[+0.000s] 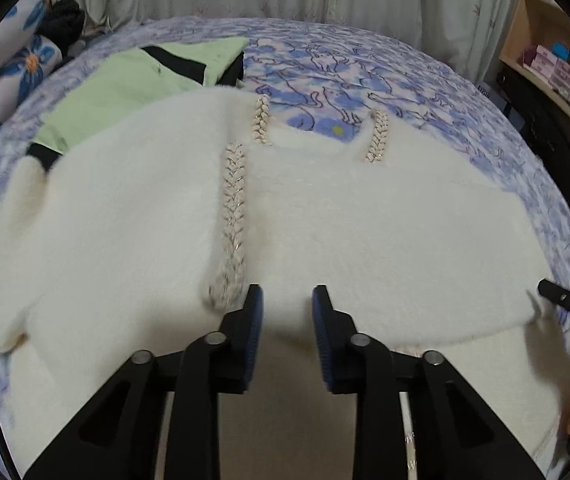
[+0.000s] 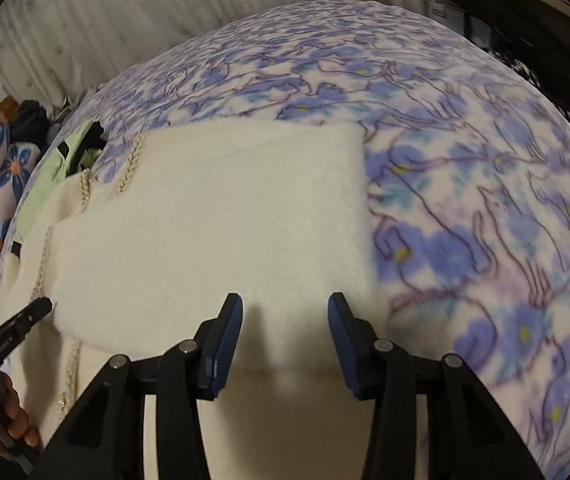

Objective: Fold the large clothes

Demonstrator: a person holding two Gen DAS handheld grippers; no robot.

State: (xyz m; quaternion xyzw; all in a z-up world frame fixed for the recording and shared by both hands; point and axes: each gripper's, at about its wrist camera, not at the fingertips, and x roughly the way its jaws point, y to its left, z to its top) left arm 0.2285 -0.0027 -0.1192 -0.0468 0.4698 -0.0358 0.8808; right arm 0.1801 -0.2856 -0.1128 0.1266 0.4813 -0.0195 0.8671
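Note:
A fluffy white garment (image 1: pixel 365 220) with beaded braid trim (image 1: pixel 234 208) lies spread on the bed, its right part folded over the middle. It also shows in the right wrist view (image 2: pixel 213 216), cream-coloured, with a straight folded edge on the right. My left gripper (image 1: pixel 287 308) is open above the garment's near edge, next to the lower end of the trim, holding nothing. My right gripper (image 2: pixel 285 316) is open above the folded part's near edge, holding nothing. The right gripper's tip (image 1: pixel 565 300) shows at the far right of the left wrist view.
The bed has a blue floral blanket (image 1: pixel 365 64), also in the right wrist view (image 2: pixel 485 200). A folded green and black garment (image 1: pixel 133 80) lies behind the white one. Floral pillows (image 1: pixel 13 72) lie at left. Curtains hang behind. A shelf (image 1: pixel 557 64) stands right.

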